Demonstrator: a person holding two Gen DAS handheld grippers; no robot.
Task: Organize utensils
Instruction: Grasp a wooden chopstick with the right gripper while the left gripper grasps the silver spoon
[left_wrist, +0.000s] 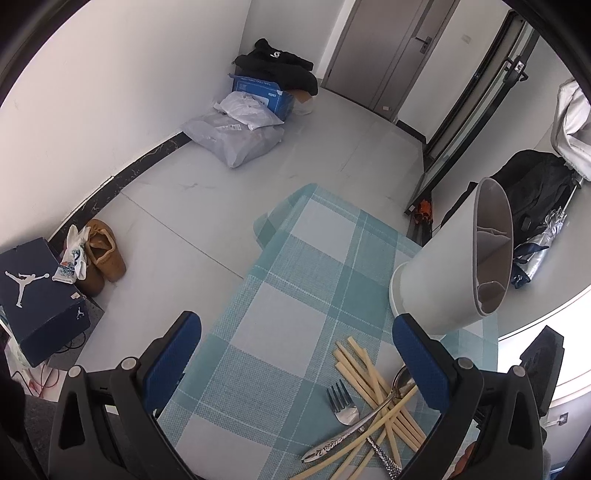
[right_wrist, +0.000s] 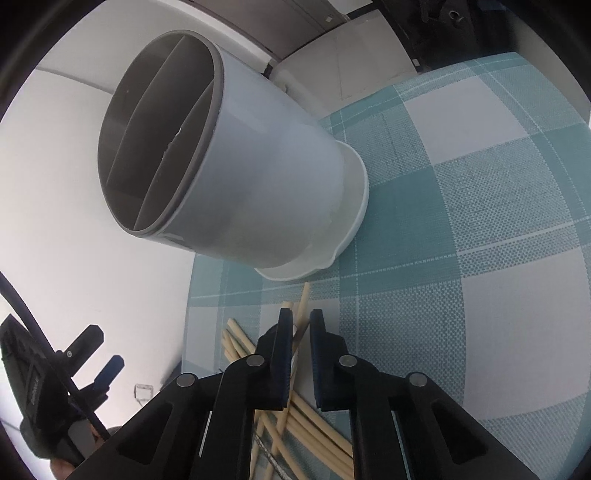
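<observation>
Daylight floods my left wrist view evenly, and the white table at its right edge blows out to glare. In my right wrist view the utensil holder stands dim and softly out of focus against the bright tabletop, its inside grey and shadowed. Both views bend hard toward their dark round borders, and the checked placemat lines curve.

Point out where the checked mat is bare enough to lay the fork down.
Bare: the teal-and-white checked woven placemat left of the silver metal fork, out to its far edge. Crowded: the pale bamboo chopsticks piled before the white divided utensil holder.
</observation>
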